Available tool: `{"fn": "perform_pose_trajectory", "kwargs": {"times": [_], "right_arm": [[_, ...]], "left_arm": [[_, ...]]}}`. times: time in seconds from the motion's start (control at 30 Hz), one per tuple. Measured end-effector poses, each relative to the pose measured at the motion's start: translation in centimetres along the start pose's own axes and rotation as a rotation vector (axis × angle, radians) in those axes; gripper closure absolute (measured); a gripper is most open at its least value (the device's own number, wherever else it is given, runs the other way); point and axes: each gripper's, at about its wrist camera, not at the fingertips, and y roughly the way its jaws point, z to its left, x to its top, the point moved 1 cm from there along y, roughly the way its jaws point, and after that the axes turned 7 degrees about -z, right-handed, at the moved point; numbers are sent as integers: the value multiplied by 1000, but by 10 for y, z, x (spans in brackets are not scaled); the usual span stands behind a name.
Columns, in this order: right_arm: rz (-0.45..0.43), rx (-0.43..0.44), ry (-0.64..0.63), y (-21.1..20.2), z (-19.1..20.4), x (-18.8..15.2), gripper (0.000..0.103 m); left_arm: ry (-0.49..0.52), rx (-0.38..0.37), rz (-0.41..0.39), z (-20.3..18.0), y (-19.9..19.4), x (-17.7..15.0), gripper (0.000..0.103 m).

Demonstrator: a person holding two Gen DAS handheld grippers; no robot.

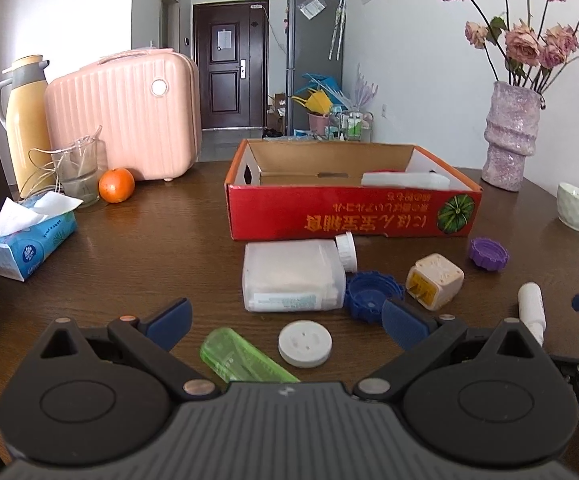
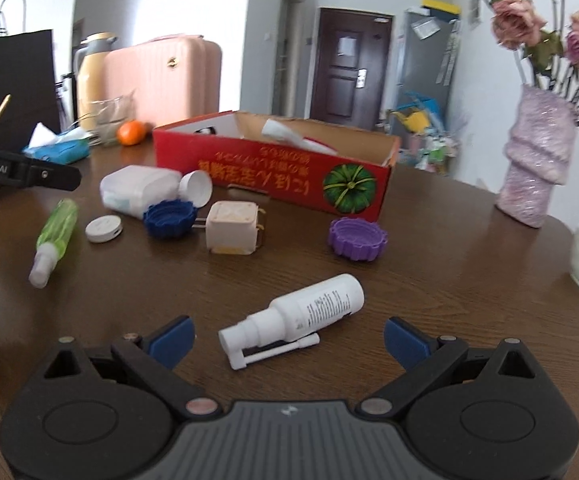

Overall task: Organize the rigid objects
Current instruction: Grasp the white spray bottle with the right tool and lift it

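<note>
Right tongs (image 2: 287, 342) gaping wide, gripping nothing, hovering over dark wooden desk (image 2: 449, 264). White plastic spray bottle (image 2: 303, 314) lying directly ahead between pads, long axis slanting, nozzle nearer. Left tongs (image 1: 285, 322) also spread, empty, sitting farther away.

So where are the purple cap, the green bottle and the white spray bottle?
purple cap (image 2: 357, 238): right wrist view, on its ribbed rim.
green bottle (image 2: 58, 226): right wrist view, on its clear green body.
white spray bottle (image 2: 317, 308): right wrist view, on its labelled body.
</note>
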Motion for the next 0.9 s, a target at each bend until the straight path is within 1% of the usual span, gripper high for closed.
{"fn": "perform_pose_trajectory", "kwargs": {"times": [0.07,0.13,0.2,0.37,0.53,0.6,0.73,0.8,0.9], "right_arm": [[4,35,-36,3,-2,-2,1],[30,52,-101,9,-1,-3,1],[41,64,-136,12,-2,-2,1],[10,98,-151,16,-13,10,0],[19,137,-170,31,-21,16,0],[23,138,-158,39,-24,17,0],[31,159,-88,50,-29,15,0],[47,152,-63,54,-31,14,0],[45,141,-27,54,-33,14,0]], "left_arm": [[5,0,12,-3,-1,-4,0],[8,0,26,-6,-3,-9,0],[6,-1,39,-8,-5,-13,0],[3,17,48,-13,-9,-17,0],[6,46,55,-17,-11,-18,0],[2,63,56,-17,-12,-18,0],[-3,82,57,-17,-11,-16,0],[-5,85,57,-18,-10,-16,0],[-10,84,60,-20,-8,-16,0]]}}
